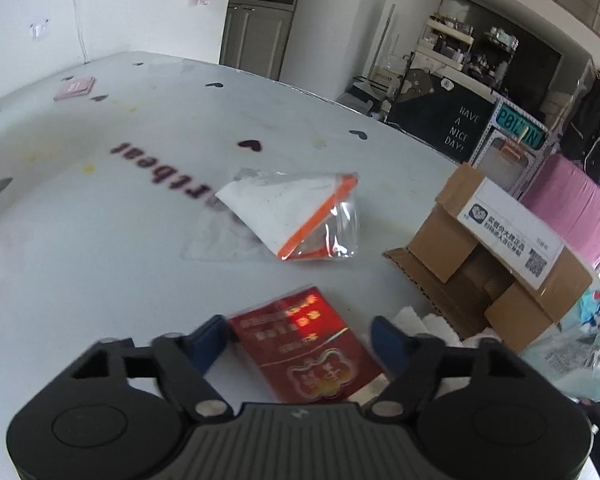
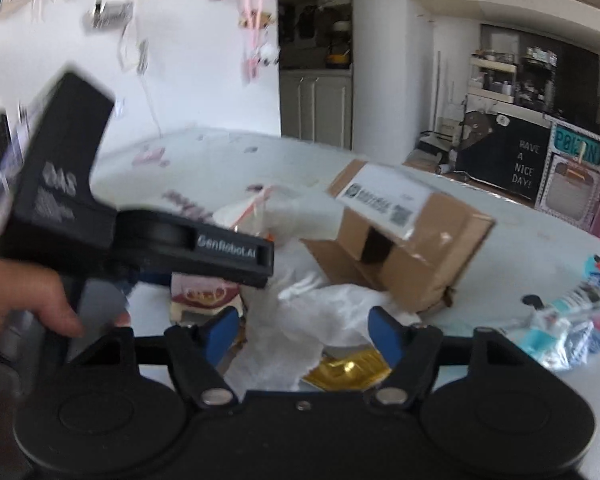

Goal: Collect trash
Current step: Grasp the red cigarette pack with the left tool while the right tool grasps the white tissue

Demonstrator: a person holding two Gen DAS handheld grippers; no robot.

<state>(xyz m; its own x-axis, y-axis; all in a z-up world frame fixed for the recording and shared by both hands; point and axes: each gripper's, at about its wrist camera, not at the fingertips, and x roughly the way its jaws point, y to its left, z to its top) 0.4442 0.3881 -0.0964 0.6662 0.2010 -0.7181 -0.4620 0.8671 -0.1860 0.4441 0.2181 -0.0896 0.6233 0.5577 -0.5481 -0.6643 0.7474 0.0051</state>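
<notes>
Here, the left gripper straddles a red packet on the white table, pads apart from it. At one o'clock lies a plastic bag; at three, a cardboard box. The right gripper stands parted over crumpled tissue.

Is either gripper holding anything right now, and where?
Neither. The left gripper straddles the red packet; the right gripper straddles the crumpled tissue, pads not pressing.

Both wrist views low, close over table, sharing cardboard box
</notes>
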